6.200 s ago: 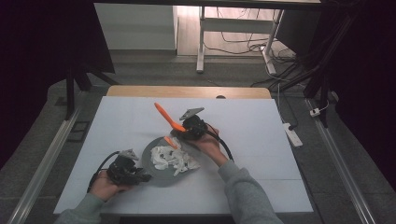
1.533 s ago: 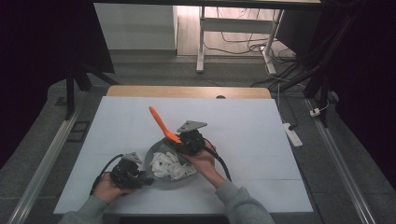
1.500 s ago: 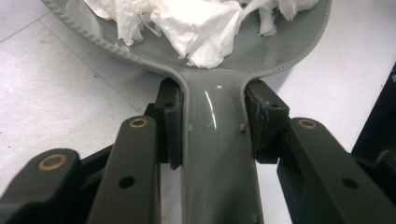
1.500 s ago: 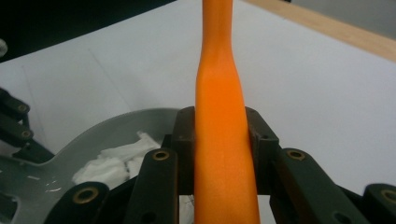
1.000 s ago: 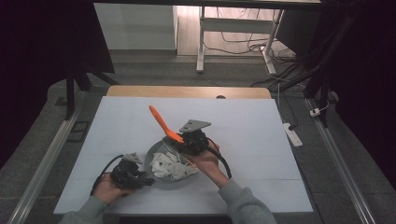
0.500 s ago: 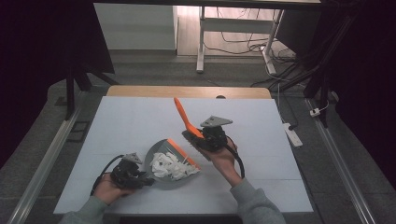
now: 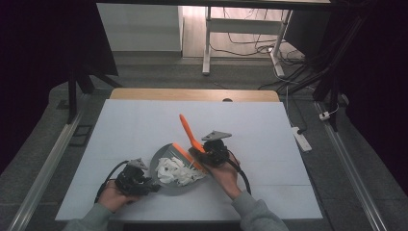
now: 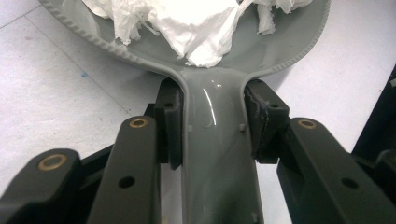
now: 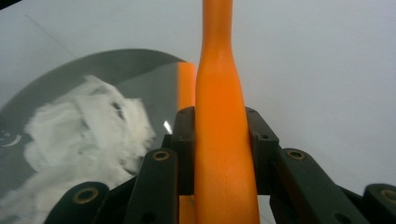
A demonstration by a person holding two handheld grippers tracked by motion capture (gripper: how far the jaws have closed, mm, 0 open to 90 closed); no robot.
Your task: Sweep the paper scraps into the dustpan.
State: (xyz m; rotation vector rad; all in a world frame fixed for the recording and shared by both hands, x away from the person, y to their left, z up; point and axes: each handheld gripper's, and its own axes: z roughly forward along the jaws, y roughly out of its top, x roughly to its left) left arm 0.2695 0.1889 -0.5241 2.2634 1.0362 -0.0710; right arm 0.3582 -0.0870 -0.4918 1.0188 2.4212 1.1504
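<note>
High view has the whole setup: grey dustpan full of white paper scraps on the white table. Close up, left gripper pinches its handle, right gripper clamps the orange brush.

My left gripper sits low near my edge of the table, jaws clamped tight on what they carry, hand wrapped round its body. My right gripper is farther forward, jaws clamped too (grey plate on top), forearm angling in from below.
</note>
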